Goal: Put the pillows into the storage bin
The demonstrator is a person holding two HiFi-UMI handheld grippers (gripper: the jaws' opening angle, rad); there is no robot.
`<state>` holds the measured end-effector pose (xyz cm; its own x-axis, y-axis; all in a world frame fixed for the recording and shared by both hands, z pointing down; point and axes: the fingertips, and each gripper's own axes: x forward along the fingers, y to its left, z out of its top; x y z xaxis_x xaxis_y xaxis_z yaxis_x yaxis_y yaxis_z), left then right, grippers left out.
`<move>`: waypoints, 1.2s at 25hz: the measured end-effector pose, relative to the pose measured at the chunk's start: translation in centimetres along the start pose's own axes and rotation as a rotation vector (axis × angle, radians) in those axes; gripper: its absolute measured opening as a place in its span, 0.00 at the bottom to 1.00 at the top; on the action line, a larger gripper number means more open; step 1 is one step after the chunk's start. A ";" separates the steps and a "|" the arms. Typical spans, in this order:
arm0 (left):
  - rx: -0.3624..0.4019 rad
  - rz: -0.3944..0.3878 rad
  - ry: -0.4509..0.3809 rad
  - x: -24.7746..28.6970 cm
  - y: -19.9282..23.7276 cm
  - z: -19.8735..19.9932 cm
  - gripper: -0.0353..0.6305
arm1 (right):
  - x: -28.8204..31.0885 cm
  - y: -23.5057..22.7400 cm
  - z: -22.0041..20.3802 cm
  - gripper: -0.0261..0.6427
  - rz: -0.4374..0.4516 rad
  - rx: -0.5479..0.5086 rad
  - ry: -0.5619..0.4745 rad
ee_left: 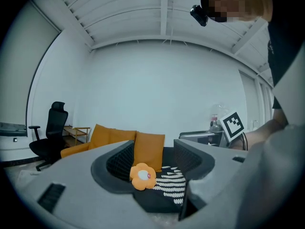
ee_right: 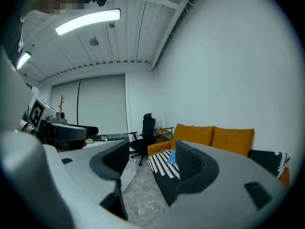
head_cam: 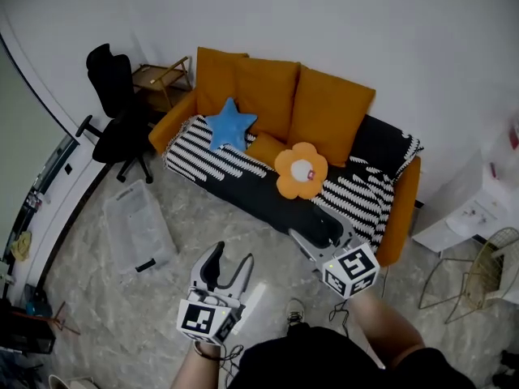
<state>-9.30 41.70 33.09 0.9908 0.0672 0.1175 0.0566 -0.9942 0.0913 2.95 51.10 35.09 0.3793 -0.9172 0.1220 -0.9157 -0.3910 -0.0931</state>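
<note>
- Basically nothing is done yet. Left claw (head_cam: pixel 231 259) is nearest, low in the head view, jaws spread wide w/ nothing btwn them. Its own view (ee_left: pixel 152 163) only frames the far-off sofa thru the gap.
- Right claw (head_cam: pixel 315 233) sits beside it, a bit closer to the sofa. Jaws are also apart & empty, and its own view (ee_right: pixel 152 163) shows just floor and the sofa's end btwn them.
- Storage bin (head_cam: pixel 138 225) is clear plastic, on the floor off to the left, btwn the person and the sofa, well apart from both claws. It looks empty; no pillow shows thru its walls.
- Flower pillow (head_cam: pixel 301 170), orange w/ a white centre, lies nr the seat's front edge on the striped throw (head_cam: pixel 212 157). It's the closest pillow to the right claw, untouched.
- Small orange cushion (head_cam: pixel 266 147) lies just beside the flower pillow, on its left.
- Star pillow (head_cam: pixel 229 125), blue, is further back-left, propped vs the backrest.
- Back cushions (head_cam: pixel 324 112), three, orange, stand upright along the rear of the sofa (head_cam: pixel 399 209). Can't tell if they count as task pillows.
- My read: it's approach stage only. Every pick-up & every drop into the bin is left, flower and star pillows at min., poss. the small cushion too.
</note>
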 end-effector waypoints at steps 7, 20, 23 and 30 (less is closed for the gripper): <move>0.019 -0.027 -0.001 5.1 0.5 1.3 0.43 | 2.3 -4.2 0.8 0.50 -0.015 0.009 -0.007; 0.018 -0.141 -0.009 12.1 7.6 2.3 0.43 | 9.9 -7.8 0.9 0.51 -0.122 0.011 0.016; 0.020 -0.182 0.014 13.5 10.8 2.5 0.43 | 12.9 -8.0 1.0 0.51 -0.166 0.019 0.020; 0.027 -0.297 -0.018 16.6 18.8 4.5 0.43 | 19.7 -7.3 2.3 0.52 -0.275 0.029 0.030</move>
<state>8.74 23.79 32.30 0.9324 0.3542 0.0717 0.3473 -0.9332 0.0925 17.41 35.70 35.90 0.6084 -0.7739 0.1758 -0.7747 -0.6273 -0.0802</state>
